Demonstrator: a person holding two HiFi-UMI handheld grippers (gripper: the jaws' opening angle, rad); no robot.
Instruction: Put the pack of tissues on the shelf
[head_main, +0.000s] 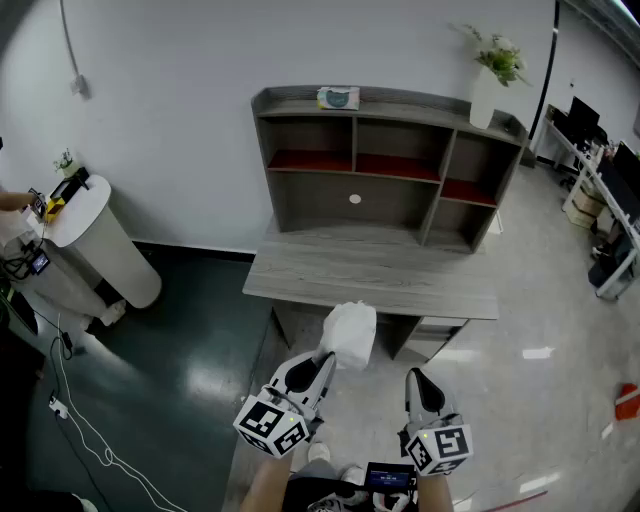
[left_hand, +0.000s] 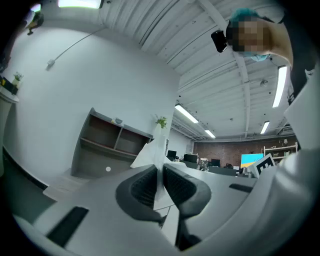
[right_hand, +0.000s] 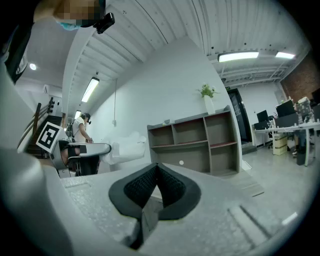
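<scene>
A white pack of tissues hangs in the air in front of the desk, pinched at one thin edge by my left gripper. In the left gripper view the white wrapper rises from between the closed pads. My right gripper is held beside it, shut and empty, its pads meeting at the tip. The grey shelf unit stands ahead on the desk, with open compartments and a small teal-and-white object on top.
A white vase with a plant stands on the shelf's right top corner. A white rounded counter is at the left, with cables on the dark floor. Office desks are at the far right. A person stands in the right gripper view.
</scene>
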